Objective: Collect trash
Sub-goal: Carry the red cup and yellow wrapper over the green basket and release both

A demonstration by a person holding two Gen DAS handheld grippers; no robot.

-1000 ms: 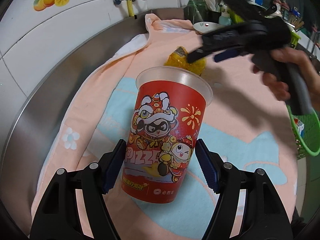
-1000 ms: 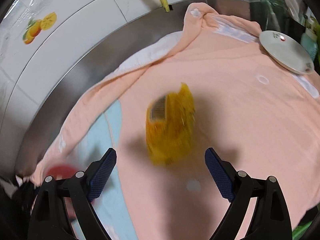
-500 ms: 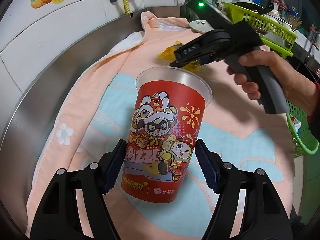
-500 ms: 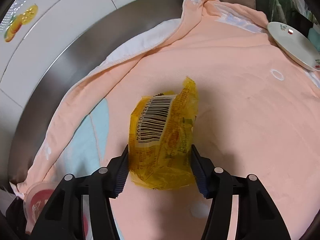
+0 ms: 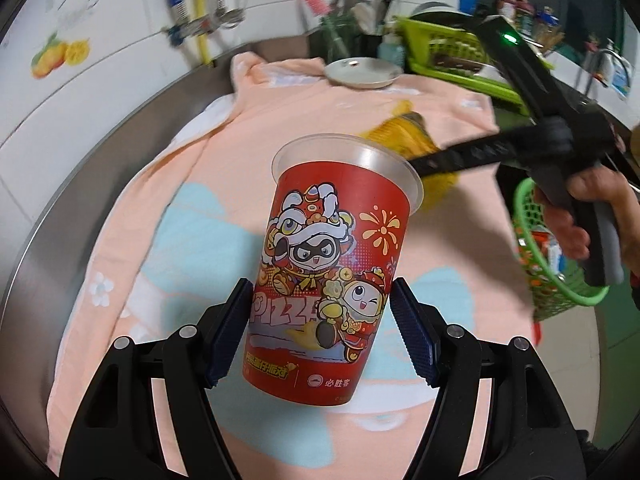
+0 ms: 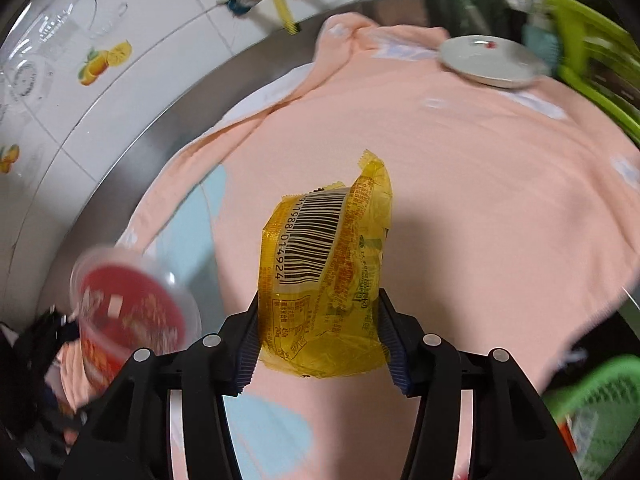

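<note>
1. Crumpled yellow plastic wrapper point(image 6: 324, 280) was clamped between the right tool's point(image 6: 320, 344) still-closing pads, above the peach towel point(image 6: 480, 200).
2. Red printed paper cup point(image 5: 324, 280) sat gripped in the left tool point(image 5: 322, 336), lifted off the towel.

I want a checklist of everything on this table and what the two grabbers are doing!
Surface: peach towel over a metal counter.
Job's things: red cup; yellow wrapper; both held above the towel.
Clutter: white plate, green basket.
Grippers: left gripper shut on the red cup; right gripper closing, pads pressing the yellow wrapper.
Cables: nothing seen.
Surroundings: tiled wall with fruit stickers, pipes, green dish rack.
</note>
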